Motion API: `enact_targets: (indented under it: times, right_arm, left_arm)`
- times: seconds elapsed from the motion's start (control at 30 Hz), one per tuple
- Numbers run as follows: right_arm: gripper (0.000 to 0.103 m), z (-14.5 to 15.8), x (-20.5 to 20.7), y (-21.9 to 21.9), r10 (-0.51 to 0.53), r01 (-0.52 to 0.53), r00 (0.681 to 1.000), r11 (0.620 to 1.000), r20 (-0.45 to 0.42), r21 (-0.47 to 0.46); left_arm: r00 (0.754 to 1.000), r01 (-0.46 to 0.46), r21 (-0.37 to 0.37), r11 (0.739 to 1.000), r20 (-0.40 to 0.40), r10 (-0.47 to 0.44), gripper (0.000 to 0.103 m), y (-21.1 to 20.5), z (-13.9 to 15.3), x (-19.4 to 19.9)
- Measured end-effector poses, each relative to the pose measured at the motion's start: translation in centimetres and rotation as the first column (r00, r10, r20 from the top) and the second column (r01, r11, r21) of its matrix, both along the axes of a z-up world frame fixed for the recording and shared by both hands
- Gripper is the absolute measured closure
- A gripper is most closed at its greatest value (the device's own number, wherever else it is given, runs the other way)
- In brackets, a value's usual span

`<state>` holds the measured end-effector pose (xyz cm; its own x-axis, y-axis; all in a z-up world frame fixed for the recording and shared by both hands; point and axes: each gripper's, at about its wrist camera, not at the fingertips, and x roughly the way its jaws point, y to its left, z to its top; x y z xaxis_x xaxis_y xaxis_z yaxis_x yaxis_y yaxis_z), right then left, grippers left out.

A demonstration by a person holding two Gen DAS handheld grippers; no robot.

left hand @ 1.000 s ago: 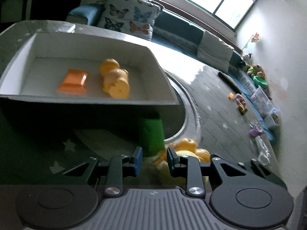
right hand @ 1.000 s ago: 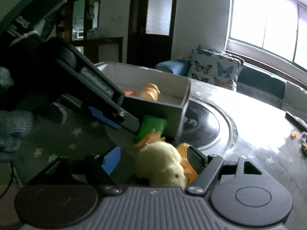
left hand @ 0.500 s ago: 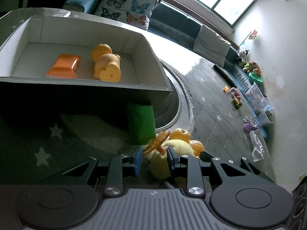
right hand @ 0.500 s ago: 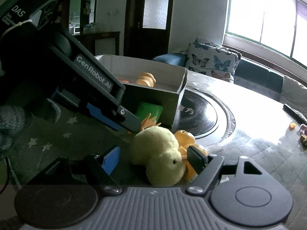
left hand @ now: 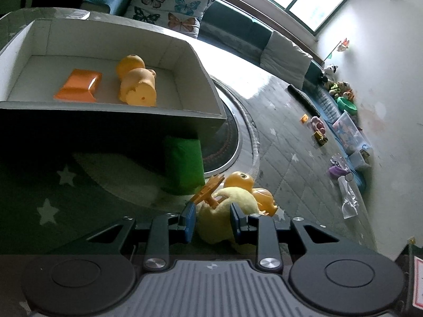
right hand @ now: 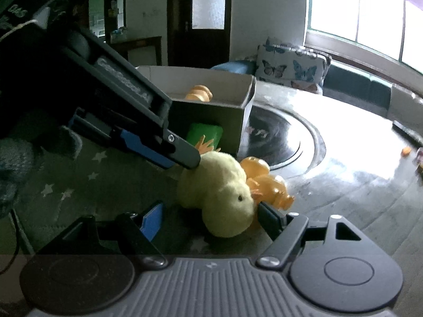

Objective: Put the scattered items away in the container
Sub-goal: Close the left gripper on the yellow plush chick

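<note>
A yellow plush chick (left hand: pixel 219 220) (right hand: pixel 219 192) lies on the star mat in front of the white box (left hand: pixel 111 109) (right hand: pixel 211 111). My left gripper (left hand: pixel 212 220) has its fingers on either side of the chick's body, close against it; its finger (right hand: pixel 169 148) also shows in the right wrist view. My right gripper (right hand: pixel 208 219) is open around the chick's head, not touching. An orange rubber duck (left hand: pixel 248 185) (right hand: pixel 267 182) lies behind the chick. A green block (left hand: pixel 183 167) (right hand: pixel 205 134) leans at the box. Inside the box lie an orange duck (left hand: pixel 136 84) and an orange block (left hand: pixel 78 85).
A round dark disc with a metal rim (left hand: pixel 232 142) (right hand: pixel 285 137) lies right of the box. A butterfly cushion (left hand: pixel 169 2) and sofa stand behind. Small toys and a clear bin (left hand: pixel 346 129) lie along the far wall.
My left gripper has moved forward and down so its fingers now straddle the plush chick. My right gripper has drawn back from the chick and stays open.
</note>
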<state>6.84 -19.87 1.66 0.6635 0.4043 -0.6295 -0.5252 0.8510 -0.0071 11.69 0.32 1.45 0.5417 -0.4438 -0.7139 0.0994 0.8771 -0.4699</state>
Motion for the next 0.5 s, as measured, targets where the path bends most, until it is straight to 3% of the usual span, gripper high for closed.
enact_targets:
  times: [0.3,0.5]
  right_arm:
    - [0.025,-0.3,-0.7,0.1,0.072,-0.070,0.996,0.996,-0.044,0.055]
    - [0.025,-0.2,0.4,-0.6,0.019,-0.015,0.999,0.997,-0.050,0.069]
  left_arm:
    - [1.000,-0.014,-0.005,1.000,0.006,0.014,0.071,0.3,0.3,0.4]
    - [1.000,-0.012,-0.011,1.000,-0.003,0.012,0.071,0.1,0.3,0.8]
